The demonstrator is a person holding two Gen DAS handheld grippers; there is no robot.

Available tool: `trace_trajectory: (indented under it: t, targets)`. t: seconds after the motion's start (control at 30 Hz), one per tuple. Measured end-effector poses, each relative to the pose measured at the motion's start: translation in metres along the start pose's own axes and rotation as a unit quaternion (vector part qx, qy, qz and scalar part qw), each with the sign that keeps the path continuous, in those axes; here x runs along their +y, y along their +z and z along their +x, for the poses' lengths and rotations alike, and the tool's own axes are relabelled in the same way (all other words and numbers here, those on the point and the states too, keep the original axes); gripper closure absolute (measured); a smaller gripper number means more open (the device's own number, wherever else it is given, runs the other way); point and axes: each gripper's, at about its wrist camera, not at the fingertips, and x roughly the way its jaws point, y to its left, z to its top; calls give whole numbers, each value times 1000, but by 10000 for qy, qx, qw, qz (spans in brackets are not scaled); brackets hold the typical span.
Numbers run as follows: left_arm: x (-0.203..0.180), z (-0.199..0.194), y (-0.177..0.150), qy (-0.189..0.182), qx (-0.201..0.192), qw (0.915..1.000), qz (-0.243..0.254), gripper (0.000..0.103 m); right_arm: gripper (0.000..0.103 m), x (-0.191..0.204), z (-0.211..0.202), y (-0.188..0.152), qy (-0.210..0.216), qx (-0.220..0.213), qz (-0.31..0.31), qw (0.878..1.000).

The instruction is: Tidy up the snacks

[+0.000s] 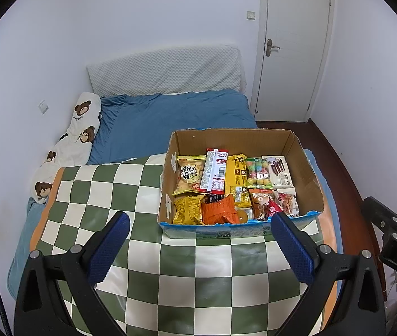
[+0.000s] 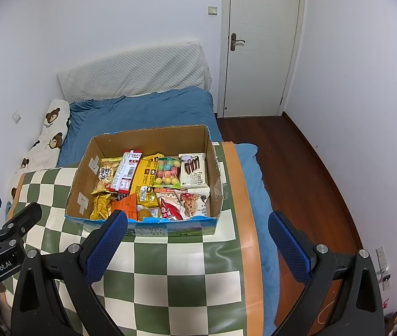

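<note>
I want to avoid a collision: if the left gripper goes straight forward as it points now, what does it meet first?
Probably the near wall of the cardboard box; the open left gripper points at it, over bare checkered cloth. Depth is uncertain.

Both views are evenly and fairly brightly lit by soft, cool indoor light from overhead; no lamp or window shows. Shadows are faint and diffuse, darkest inside the cardboard box (image 1: pixel 240 140) ahead of the jaws. A mild sheen lies on the checked mat (image 1: pixel 148 224) between and just ahead of the jaws, and the shiny snack packets (image 2: pixel 153 184) catch small highlights. Focus is sharp at the centre. Fisheye distortion bends the door (image 2: pixel 262 42) and walls strongly toward the edges, and black vignetting fills the corners.
</note>
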Motion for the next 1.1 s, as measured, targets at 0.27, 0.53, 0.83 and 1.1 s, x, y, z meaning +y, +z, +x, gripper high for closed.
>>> trace_trajectory:
  t: [0.27,0.53,0.83,1.1]
  targets:
    - [1,0,0,-3,-12,10000,6,0,1,1,-4,3,20,-27,-18,10000]
    - [0,-1,1,-47,-22,10000,0,0,1,1,-5,6,49,-32,-26,10000]
    - [-3,-4,5,-110,-72,9999,23,0,1,-1,-10,7,84,-74,10,9999]
    - [-5,-5,3,-109,-109,9999,46,0,1,-2,-12,6,110,-82,20,9999]
